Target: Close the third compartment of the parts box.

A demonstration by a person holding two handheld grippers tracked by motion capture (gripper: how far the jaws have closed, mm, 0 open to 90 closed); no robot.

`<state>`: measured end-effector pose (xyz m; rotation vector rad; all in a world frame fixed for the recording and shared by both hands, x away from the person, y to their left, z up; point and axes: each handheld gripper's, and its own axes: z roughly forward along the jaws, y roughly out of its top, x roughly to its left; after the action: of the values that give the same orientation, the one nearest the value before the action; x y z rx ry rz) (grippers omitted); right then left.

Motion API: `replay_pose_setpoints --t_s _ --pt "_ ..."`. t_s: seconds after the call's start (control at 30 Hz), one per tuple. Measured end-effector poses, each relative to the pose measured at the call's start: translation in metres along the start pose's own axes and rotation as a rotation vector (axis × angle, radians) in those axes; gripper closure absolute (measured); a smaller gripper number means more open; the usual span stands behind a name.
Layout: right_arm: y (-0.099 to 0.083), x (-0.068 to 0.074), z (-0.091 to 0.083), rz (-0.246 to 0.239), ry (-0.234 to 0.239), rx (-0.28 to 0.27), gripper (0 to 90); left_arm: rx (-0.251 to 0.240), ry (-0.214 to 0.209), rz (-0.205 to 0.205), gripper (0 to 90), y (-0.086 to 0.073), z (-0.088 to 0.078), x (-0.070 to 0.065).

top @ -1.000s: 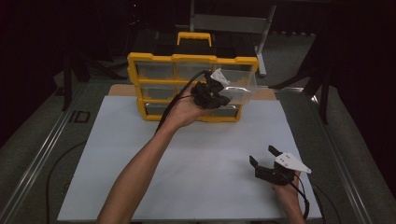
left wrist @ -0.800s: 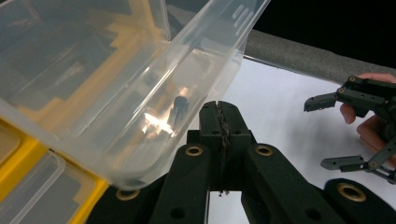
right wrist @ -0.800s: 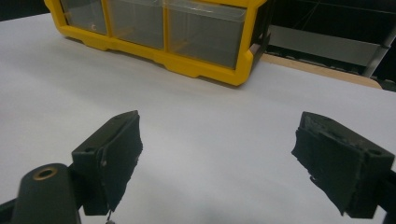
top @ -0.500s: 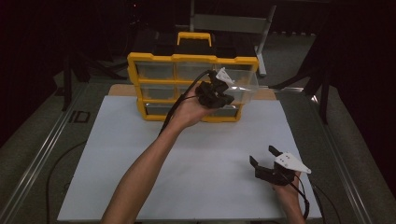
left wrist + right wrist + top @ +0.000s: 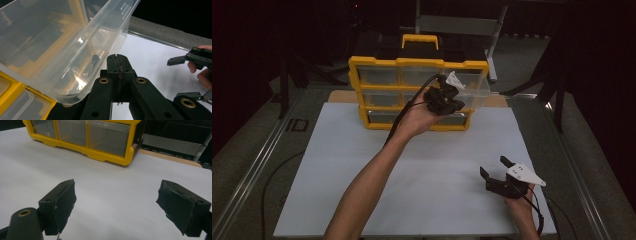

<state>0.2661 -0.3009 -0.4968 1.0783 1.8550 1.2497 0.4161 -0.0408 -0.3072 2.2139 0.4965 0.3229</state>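
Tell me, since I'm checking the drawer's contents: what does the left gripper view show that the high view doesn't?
Left gripper view: a small dark part inside the clear drawer, and the left gripper with its jaws pressed shut beside the drawer's wall.
High view: the whole yellow organizer with its handle, and the forearm reaching to it.
Both: the drawer pulled out of the organizer, the open right gripper, and the white table.
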Motion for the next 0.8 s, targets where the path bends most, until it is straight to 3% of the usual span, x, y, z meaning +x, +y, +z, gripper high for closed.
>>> replay_pose_setpoints --t_s 0.8 --pt "0.0000 0.0009 0.0003 -0.005 0.000 0.001 14.6 -0.013 0.040 -0.039 90.0 0.0051 0.0061 0.0103"
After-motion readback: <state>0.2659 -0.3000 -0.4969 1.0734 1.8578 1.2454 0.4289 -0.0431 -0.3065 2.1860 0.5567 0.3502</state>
